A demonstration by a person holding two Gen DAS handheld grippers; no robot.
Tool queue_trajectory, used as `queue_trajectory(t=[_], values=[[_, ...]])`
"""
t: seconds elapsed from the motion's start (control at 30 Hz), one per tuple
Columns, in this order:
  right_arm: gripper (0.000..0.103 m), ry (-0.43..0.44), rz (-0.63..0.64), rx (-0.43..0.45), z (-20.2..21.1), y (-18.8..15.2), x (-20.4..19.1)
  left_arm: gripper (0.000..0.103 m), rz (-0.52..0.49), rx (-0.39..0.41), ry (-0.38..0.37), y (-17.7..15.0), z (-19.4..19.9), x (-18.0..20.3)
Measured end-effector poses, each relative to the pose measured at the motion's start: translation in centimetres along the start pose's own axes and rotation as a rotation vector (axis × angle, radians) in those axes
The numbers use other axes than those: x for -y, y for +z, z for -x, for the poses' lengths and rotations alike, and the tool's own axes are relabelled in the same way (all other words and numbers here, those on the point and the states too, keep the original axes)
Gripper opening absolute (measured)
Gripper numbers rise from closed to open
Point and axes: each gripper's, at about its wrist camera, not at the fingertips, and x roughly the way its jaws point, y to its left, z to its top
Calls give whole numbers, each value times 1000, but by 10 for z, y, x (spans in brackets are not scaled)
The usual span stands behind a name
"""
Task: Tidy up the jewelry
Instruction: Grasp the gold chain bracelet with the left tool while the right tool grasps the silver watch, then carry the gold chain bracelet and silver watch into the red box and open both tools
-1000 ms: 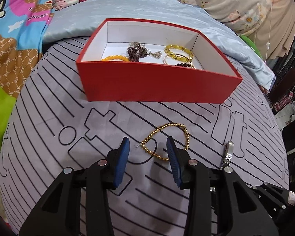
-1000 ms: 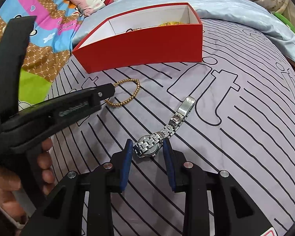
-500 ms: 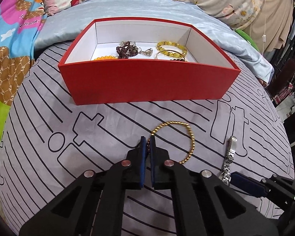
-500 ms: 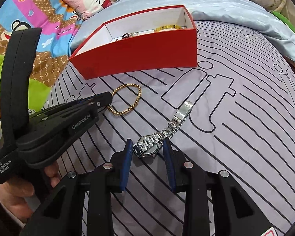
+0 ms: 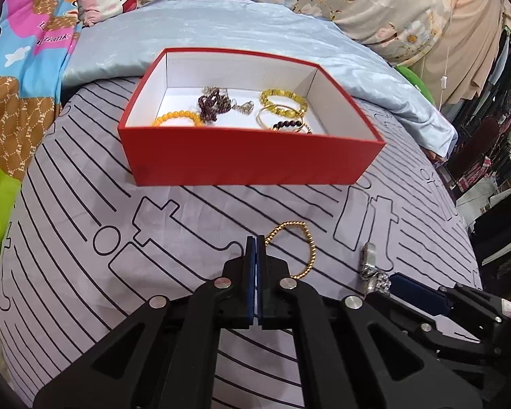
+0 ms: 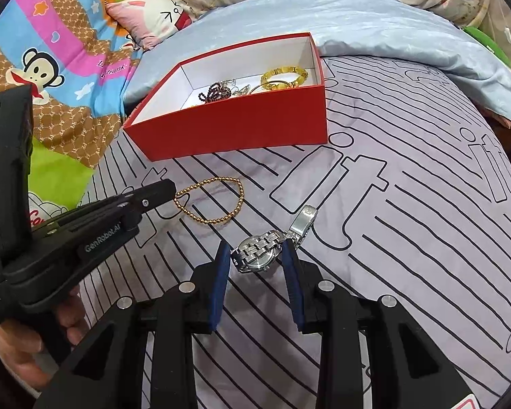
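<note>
Two hand-held grippers over a striped grey bedsheet (image 5: 85, 211). Left hand-held gripper (image 5: 256, 243): pads fully closed, pinching one end of gold bead bracelet (image 5: 308, 248); rest of loop trails on sheet. Right hand-held gripper (image 6: 255, 255): partly open, pads clamped on silver watch (image 6: 257, 254) at its case, strap end lying on sheet. Red box (image 5: 242, 156) w/ other bracelets sits beyond both.

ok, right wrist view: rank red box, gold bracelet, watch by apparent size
1. red box, clearly largest
2. gold bracelet and watch: look alike in spread; the watch is nearer the camera, so not ranked.
</note>
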Motion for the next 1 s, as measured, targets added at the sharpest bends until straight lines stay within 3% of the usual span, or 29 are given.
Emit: queue_trajectory(t=[0.53, 1.0], values=[[29, 27, 25, 100, 33, 30, -7, 0, 6, 107, -17, 31, 53, 3], [29, 68, 107, 245, 55, 116, -29, 0, -27, 243, -6, 104, 75, 7]])
